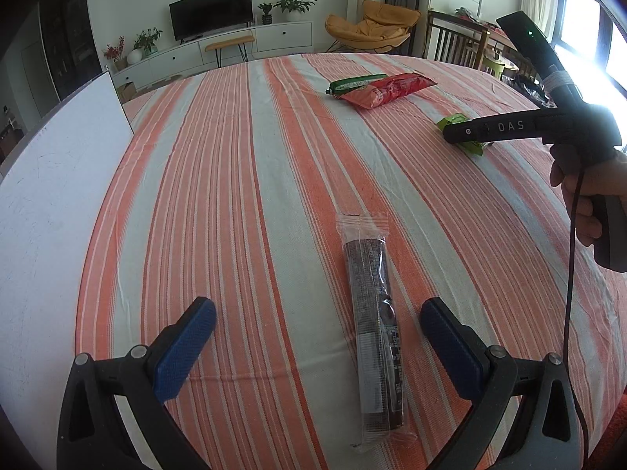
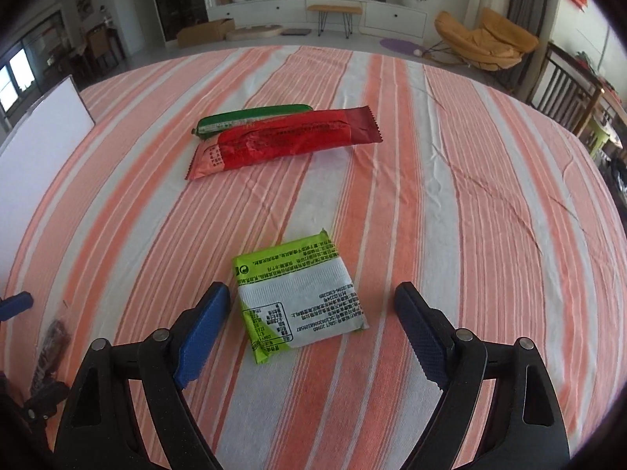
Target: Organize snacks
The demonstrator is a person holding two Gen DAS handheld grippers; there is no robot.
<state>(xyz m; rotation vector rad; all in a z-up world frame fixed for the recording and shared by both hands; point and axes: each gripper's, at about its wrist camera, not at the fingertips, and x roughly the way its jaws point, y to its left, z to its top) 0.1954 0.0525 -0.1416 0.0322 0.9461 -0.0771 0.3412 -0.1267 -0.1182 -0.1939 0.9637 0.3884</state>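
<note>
Right gripper (image 2: 311,305) poised open astride the green-and-white packet (image 2: 299,299), pads not yet touching; left gripper (image 1: 317,325) likewise agape over the dark clear-wrapped stick (image 1: 376,337). Beyond, red wrapper (image 2: 284,141) lying against green stick (image 2: 254,117) on the striped tablecloth (image 2: 450,196) — sorting seemingly begun, two snacks left.

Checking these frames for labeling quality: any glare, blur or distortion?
Left wrist view: window blown out white at right, striped cloth bowed by fisheye. Right wrist view: evenly lit, green packet print sharp, corners vignetted dark.
</note>
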